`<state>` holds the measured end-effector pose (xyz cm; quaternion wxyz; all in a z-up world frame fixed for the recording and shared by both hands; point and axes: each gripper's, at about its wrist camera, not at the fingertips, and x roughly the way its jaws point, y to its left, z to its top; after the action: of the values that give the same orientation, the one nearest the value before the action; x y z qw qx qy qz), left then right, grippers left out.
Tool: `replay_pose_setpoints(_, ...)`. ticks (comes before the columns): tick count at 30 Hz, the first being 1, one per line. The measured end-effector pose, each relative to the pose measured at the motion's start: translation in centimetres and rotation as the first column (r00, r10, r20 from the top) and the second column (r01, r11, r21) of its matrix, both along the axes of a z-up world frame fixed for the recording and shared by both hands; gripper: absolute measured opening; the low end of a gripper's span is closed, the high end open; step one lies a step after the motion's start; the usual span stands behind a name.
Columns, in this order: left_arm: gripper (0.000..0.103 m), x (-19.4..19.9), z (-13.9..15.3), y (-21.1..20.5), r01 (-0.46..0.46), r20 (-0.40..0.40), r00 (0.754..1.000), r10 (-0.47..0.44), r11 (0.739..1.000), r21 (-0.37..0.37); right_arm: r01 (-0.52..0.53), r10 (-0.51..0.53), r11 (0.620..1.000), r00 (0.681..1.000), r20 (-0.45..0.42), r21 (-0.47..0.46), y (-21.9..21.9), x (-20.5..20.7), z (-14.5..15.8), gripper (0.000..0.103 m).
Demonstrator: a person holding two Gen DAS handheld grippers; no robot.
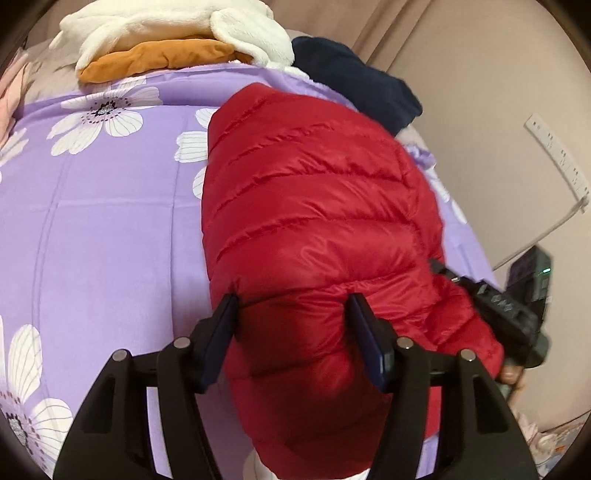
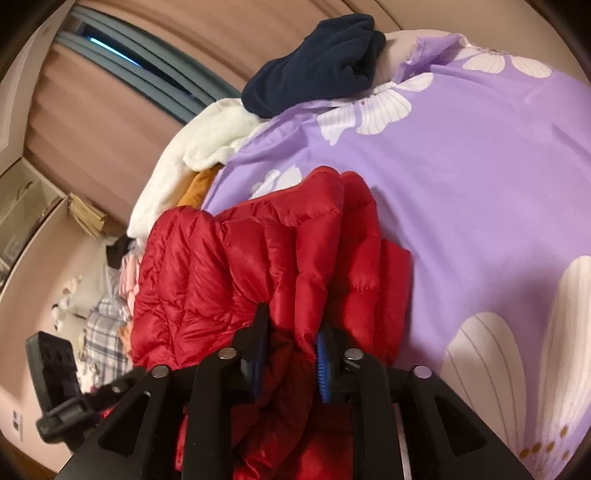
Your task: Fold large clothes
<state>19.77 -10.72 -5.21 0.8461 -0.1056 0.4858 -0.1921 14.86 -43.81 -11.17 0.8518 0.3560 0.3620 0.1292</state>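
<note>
Red puffer jacket point(image 1: 317, 206) on purple bedsheet point(image 1: 103, 229), long axis running straight ahead of left gripper point(image 1: 293, 306), jaws apart, astride near end. Right gripper point(image 2: 291, 332) clamped on jacket edge.

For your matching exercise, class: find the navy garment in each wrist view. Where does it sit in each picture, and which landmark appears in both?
Left wrist: the navy garment lies upper right of centre, past the red jacket.
Right wrist: the navy garment sits top centre, at the purple sheet's far edge.
Shared landmark: the white fleece beside it.
</note>
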Motion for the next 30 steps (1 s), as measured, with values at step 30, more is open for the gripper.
replay_pose_setpoints(30,0.065,-0.3,-0.4,-0.9,0.025,-0.005,1.0,-0.025,0.994,0.103,-0.214,0.244,0.892,0.969,0.028,-0.398,7.6,-6.2,0.9,0.023)
